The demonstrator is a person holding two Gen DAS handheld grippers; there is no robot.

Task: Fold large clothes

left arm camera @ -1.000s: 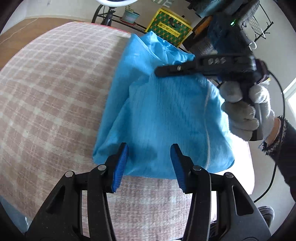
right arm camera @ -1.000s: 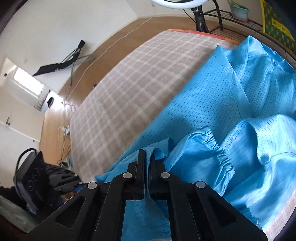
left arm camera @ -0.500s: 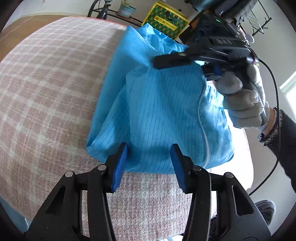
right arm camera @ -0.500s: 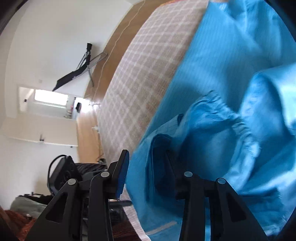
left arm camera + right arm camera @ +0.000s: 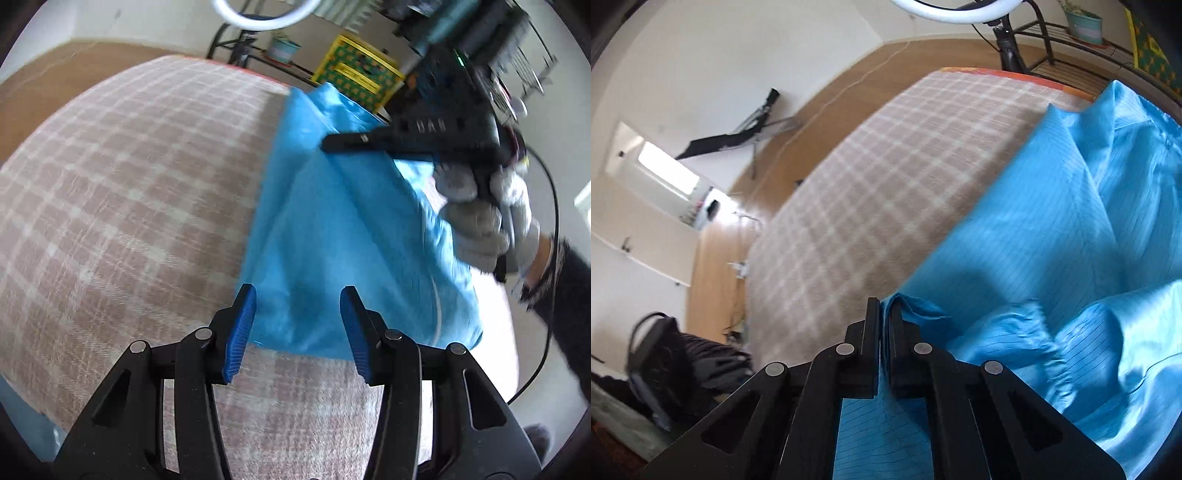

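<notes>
A large bright blue garment (image 5: 351, 229) lies partly folded on a bed with a pink plaid cover (image 5: 129, 184). My left gripper (image 5: 297, 325) stands open just above the garment's near hem, and its blue pads touch nothing. A gloved hand (image 5: 476, 221) holds my right gripper (image 5: 369, 142) over the garment's far part. In the right wrist view the right gripper (image 5: 885, 306) has its jaws closing tight on a thin fold of the blue garment (image 5: 1052, 229), with cloth pinched between the pads. A gathered cuff (image 5: 1045, 332) lies rumpled to the right of it.
Plaid cover (image 5: 886, 166) spreads bare to the left of the garment. Beyond the bed stand a ring light (image 5: 258, 18), a yellow-green crate (image 5: 356, 79) and a dark rack with a plant pot (image 5: 1086, 22). A folded tripod (image 5: 746, 129) and a black bag (image 5: 665, 350) lie on the wooden floor.
My right gripper opened, then shut again on a fold of the garment nearer its left edge. The cloth has been drawn over and looks narrower. The left gripper stayed open.
</notes>
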